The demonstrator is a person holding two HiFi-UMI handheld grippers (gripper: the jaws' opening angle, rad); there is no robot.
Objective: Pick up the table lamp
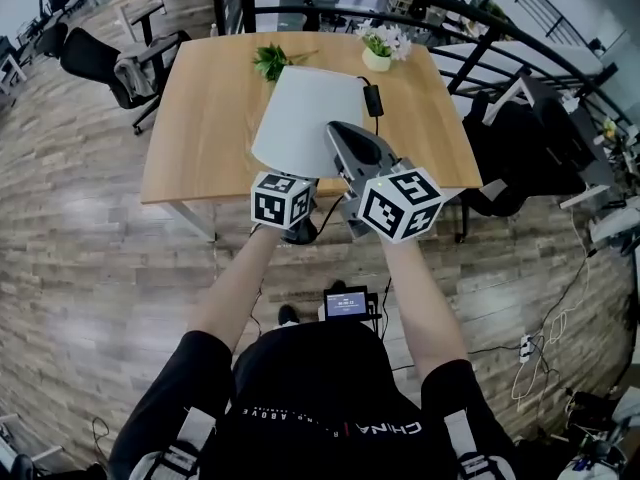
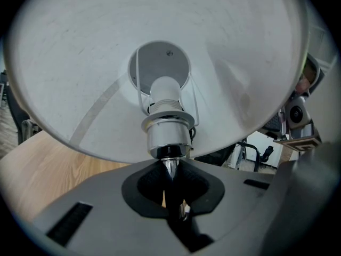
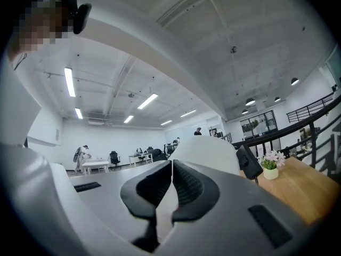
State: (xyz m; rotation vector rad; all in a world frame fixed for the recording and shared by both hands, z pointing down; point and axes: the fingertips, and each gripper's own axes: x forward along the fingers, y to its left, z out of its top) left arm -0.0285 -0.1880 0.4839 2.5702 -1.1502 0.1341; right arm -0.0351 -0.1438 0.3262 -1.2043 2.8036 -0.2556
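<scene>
The table lamp has a white cone shade (image 1: 300,118), a chrome socket and thin stem (image 2: 166,140), and a dark base (image 1: 298,233). It is held up at the near edge of the wooden table (image 1: 200,128). My left gripper (image 2: 170,188) is shut on the stem just under the socket; in the head view only its marker cube (image 1: 282,200) shows below the shade. My right gripper (image 3: 170,188) is shut on the shade's thin white rim, which runs between its pads. In the head view it lies over the shade's right side (image 1: 345,143).
On the table's far side stand a small pot of flowers (image 1: 380,48), a green sprig (image 1: 270,60) and a black power adapter (image 1: 373,98) with its cord. Office chairs (image 1: 100,63) stand left, a dark chair (image 1: 510,138) and railing right. Cables lie on the floor (image 1: 540,368).
</scene>
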